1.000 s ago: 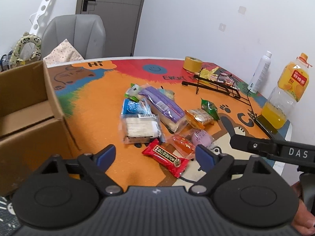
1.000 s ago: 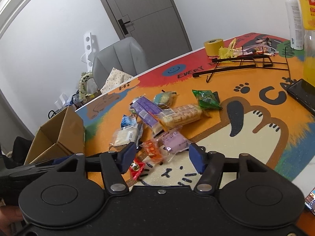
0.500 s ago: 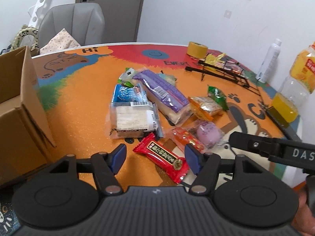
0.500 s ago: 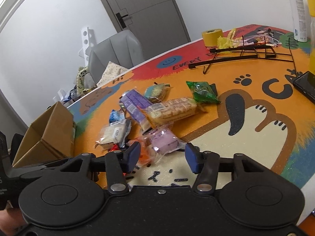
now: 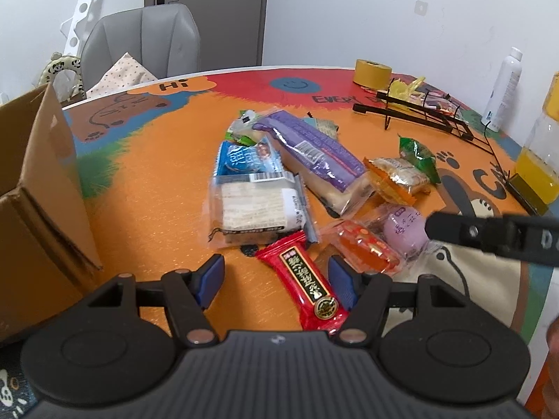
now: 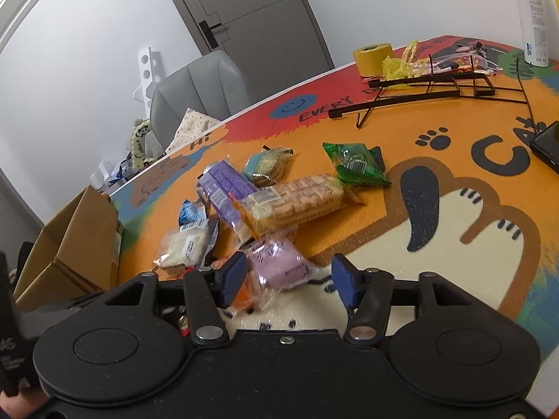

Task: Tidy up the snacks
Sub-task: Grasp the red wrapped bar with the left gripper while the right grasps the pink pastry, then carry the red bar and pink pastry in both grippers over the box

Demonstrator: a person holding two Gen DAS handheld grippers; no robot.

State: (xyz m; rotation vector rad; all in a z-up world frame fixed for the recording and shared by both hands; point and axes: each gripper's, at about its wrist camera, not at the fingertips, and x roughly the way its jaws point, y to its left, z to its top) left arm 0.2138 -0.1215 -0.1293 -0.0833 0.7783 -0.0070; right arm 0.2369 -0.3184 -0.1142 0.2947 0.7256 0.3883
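A pile of wrapped snacks lies on the orange cartoon mat. My left gripper [image 5: 277, 284] is open, its blue pads on either side of a red snack bar [image 5: 304, 282]. My right gripper [image 6: 288, 281] is open around a purple round snack pack [image 6: 279, 265]; that pack also shows in the left wrist view [image 5: 405, 228]. An orange pack [image 5: 363, 246] lies between the two. Further off are a white cracker pack [image 5: 253, 206], a blue pack [image 5: 244, 159], a long purple pack [image 5: 314, 153], a biscuit pack [image 6: 297, 199] and a green pack [image 6: 353, 162].
An open cardboard box [image 5: 38, 188] stands at the left edge. A black wire rack [image 6: 429, 83], a yellow tape roll [image 6: 372, 56], a white spray bottle [image 5: 503, 87], an orange juice bottle [image 5: 539, 153] and a phone [image 6: 546, 145] stand at the right. A grey chair [image 5: 139, 42] is behind the table.
Both grippers have moved forward and down toward the pile. The left now straddles the red bar and the right the purple pack. Both stay open.
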